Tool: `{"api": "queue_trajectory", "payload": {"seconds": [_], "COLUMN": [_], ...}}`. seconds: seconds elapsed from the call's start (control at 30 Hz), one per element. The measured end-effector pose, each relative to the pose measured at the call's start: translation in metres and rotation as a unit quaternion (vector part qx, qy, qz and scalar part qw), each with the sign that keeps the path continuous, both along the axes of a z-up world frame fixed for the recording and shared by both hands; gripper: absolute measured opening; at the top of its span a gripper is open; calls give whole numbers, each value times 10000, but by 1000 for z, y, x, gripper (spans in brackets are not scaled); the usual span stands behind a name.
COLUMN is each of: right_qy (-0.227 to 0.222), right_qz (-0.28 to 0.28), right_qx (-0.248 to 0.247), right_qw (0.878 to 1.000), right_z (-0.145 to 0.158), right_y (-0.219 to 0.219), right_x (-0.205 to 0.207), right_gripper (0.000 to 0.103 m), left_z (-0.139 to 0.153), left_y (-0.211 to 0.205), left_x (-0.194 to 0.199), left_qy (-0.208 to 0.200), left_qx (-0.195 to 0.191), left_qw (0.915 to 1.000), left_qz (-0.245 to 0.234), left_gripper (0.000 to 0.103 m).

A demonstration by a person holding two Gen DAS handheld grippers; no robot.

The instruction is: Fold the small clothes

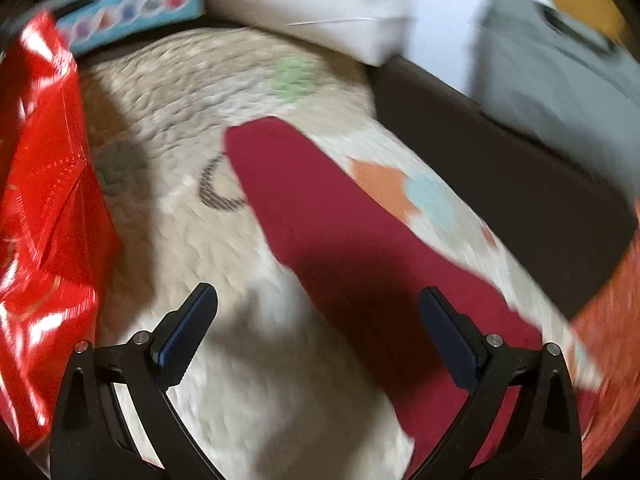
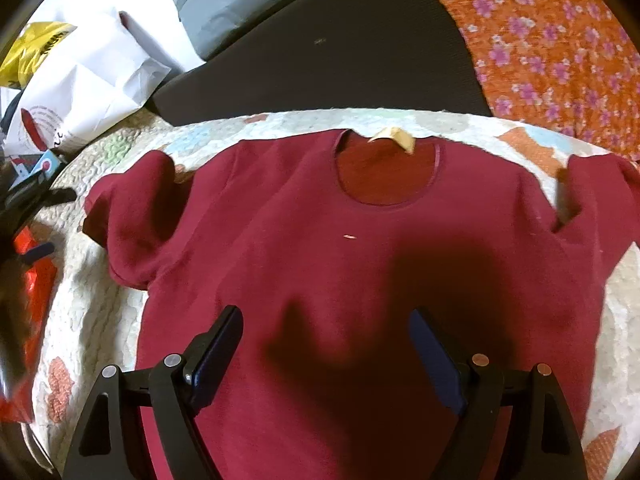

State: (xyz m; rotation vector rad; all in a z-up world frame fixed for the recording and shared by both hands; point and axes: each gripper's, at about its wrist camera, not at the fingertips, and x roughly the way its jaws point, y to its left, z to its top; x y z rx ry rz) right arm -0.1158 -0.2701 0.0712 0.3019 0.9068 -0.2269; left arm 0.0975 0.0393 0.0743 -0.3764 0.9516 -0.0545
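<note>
A: Two grippers hover over a quilted bed cover (image 2: 92,320), cream with pastel patches. What lies on it?

B: One small maroon T-shirt (image 2: 320,248), spread flat and face up, neckline away from the right camera, both short sleeves out to the sides. Nothing looks folded yet.

A: How should the fold start?

B: Probably by pinching one sleeve and its side edge, then carrying them across the chest while the other gripper pins the cloth so it does not drag.

A: And the grippers?

B: The right gripper (image 2: 326,350) hangs above the shirt's lower chest, jaws spread wide, holding nothing. The left gripper (image 1: 320,328) sits at the shirt's edge, jaws also apart and empty; its view is motion-blurred.

A: Smallest detail?

B: A pale neck label (image 2: 394,138).
</note>
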Motion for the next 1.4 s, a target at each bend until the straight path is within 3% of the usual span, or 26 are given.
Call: {"api": "queue_trajectory", "payload": {"seconds": [0.2, 0.33, 0.4, 0.47, 0.5, 0.53, 0.57, 0.67, 0.77, 0.83, 0.9, 1.03, 1.13, 1.23, 1.33, 1.4], "right_qy": [110, 186, 229, 233, 234, 233, 232, 186, 72, -1, -94, -250, -356, -428, -449, -430], "right_qz": [182, 133, 117, 135, 149, 159, 173, 148, 28, -67, -194, -438, -725, -1046, -1289, -1383], "right_qx": [76, 275, 358, 320, 301, 297, 314, 354, 432, 488, 581, 615, 580, 605, 695, 730], "right_qw": [9997, 9994, 9990, 9991, 9992, 9992, 9991, 9991, 9990, 9988, 9981, 9968, 9950, 9917, 9882, 9868], "right_z": [-8, -15, -18, -18, -18, -17, -16, -12, -5, -1, 5, 15, 25, 31, 32, 32], "right_y": [1, -4, -5, -4, -3, -3, -3, -6, -15, -23, -33, -54, -76, -95, -115, -123], "right_x": [5, 6, 7, 8, 8, 8, 7, 2, -7, -14, -24, -45, -62, -75, -90, -97], "right_gripper": [83, 83, 83, 83, 83, 83, 83, 83, 83, 83, 83, 83, 83, 83, 83, 83], "left_z": [-20, -40, -39, -40, -39, -38, -37, -16, 37, 78, 120, 157, 138, 98, 44, 28], "left_y": [29, 33, 30, 24, 23, 23, 24, 32, 16, -3, -29, -89, -150, -204, -250, -263], "left_x": [56, 81, 84, 90, 91, 90, 90, 83, 59, 34, 0, -61, -91, -122, -148, -163], "left_qy": [60, 247, -25, -70, -93, -138, -141, -126, -497, -835, -1129, -1497, -1227, -849, -223, 123], "left_qx": [141, -126, 53, 122, 207, 282, 264, -317, -538, -674, -962, -896, -936, -950, -1195, -1266], "left_qw": [9983, 9984, 9989, 9996, 9996, 9994, 9995, 9994, 9965, 9908, 9794, 9588, 9448, 9326, 9065, 8921], "left_qz": [565, 489, 463, 225, 195, 159, 116, 48, -405, -826, -1372, -2241, -2890, -3376, -4044, -4336], "left_gripper": [95, 75, 70, 42, 36, 17, 10, 8, 8, 8, 8, 8, 7, 7, 8, 8]}}
